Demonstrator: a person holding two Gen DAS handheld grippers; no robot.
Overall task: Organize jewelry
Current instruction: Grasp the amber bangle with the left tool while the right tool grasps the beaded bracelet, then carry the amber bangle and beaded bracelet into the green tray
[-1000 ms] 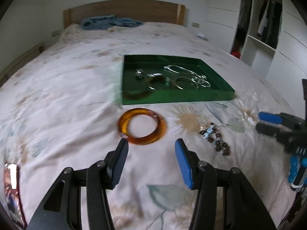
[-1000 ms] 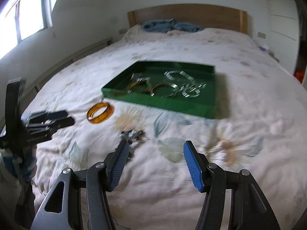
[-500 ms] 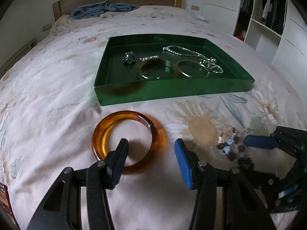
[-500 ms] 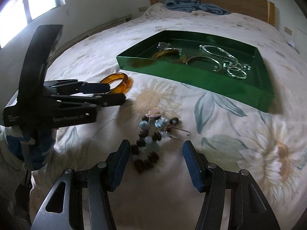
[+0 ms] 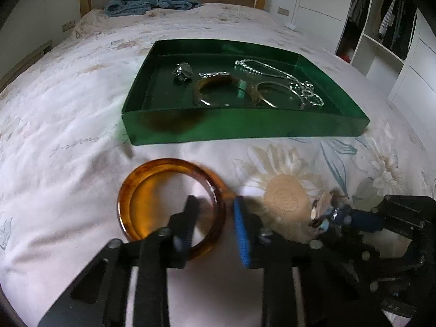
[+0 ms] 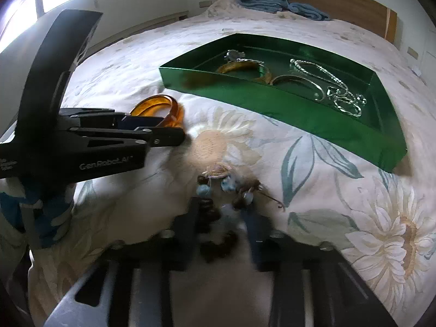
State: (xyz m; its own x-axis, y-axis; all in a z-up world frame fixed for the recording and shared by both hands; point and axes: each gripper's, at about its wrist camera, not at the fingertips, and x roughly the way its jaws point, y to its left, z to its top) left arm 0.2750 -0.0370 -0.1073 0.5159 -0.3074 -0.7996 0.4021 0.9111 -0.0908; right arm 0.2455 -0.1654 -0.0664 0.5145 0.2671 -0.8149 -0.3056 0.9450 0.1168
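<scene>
An amber bangle (image 5: 141, 188) lies on the bedspread before a green tray (image 5: 245, 130). My left gripper (image 5: 215, 204) straddles the bangle's right rim, one finger inside the ring and one outside, jaws narrowed around it. The bangle also shows in the right wrist view (image 6: 160, 106) beside the left gripper (image 6: 174, 133). A beaded bracelet (image 6: 218, 190) of brown and pale blue beads lies between my right gripper's (image 6: 220, 207) fingers, which are narrowed around it. It shows in the left wrist view (image 5: 329, 209) too. The tray (image 6: 299, 120) holds a bangle, a thin hoop, chains and a ring.
The floral bedspread (image 5: 68, 136) spreads all around. A folded blue towel (image 5: 147, 2) lies by the wooden headboard. A white wardrobe with open shelves (image 5: 381, 27) stands to the right of the bed.
Both grippers have moved forward and down and have narrowed. The left one now has the amber bangle's rim between its fingers; the right one has the bead bracelet between its fingers.
</scene>
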